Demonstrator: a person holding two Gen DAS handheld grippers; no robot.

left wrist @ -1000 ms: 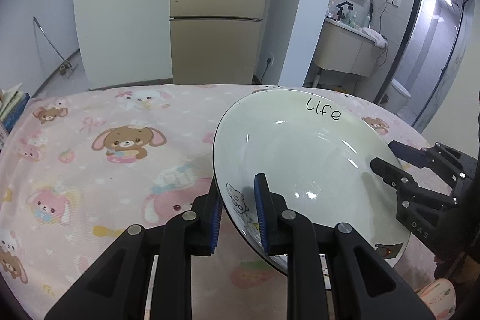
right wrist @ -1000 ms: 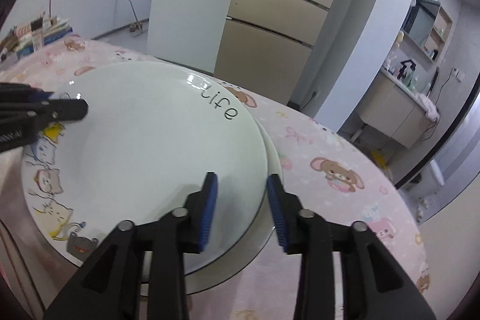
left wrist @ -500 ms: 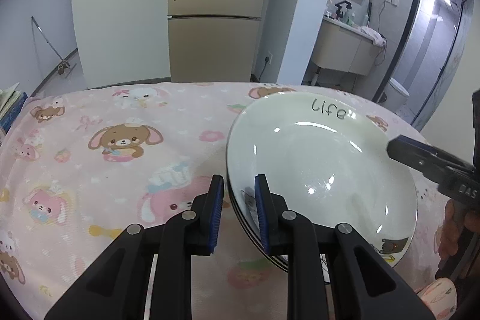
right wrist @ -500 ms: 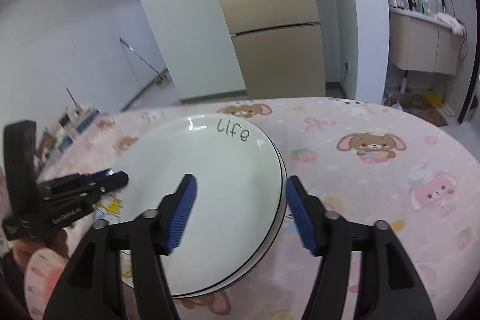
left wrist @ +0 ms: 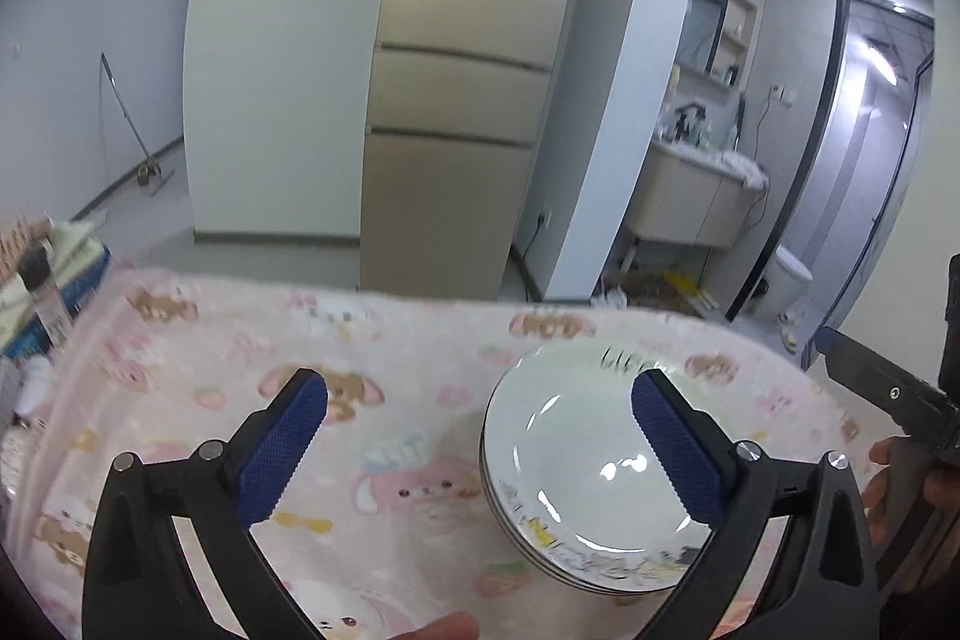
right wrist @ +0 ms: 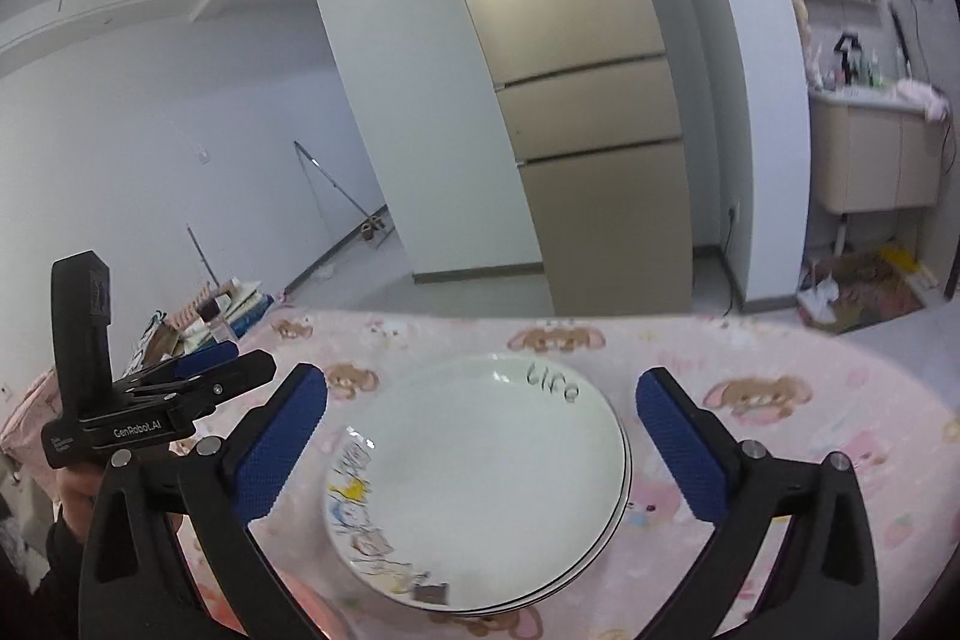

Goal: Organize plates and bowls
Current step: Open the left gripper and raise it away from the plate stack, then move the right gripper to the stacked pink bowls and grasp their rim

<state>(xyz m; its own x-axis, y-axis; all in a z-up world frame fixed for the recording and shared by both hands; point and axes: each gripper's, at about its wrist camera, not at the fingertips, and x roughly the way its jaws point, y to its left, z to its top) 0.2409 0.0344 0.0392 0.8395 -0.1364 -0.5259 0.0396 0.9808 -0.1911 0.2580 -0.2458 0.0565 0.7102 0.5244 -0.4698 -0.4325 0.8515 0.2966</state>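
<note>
A stack of white plates [left wrist: 591,466] with "Life" lettering and cartoon prints rests on the pink cartoon tablecloth [left wrist: 372,376]. My left gripper [left wrist: 480,448] is open and empty, raised above the table, the stack lying under its right finger. My right gripper [right wrist: 480,448] is open and empty too, above the same stack [right wrist: 480,484], which shows between its fingers. The left gripper's black body [right wrist: 150,400] appears at the left of the right wrist view; the right gripper's finger [left wrist: 882,388] at the right of the left wrist view.
Books and boxes [left wrist: 42,274] sit at the table's far left edge, also in the right wrist view [right wrist: 210,316]. A beige fridge [left wrist: 456,130] and a washbasin cabinet [left wrist: 696,202] stand beyond the table. A hand's fingertip [left wrist: 432,628] shows at the bottom.
Both grippers let go of the top plate, opened wide and pulled back and up. The plate now lies flat on the stack.
</note>
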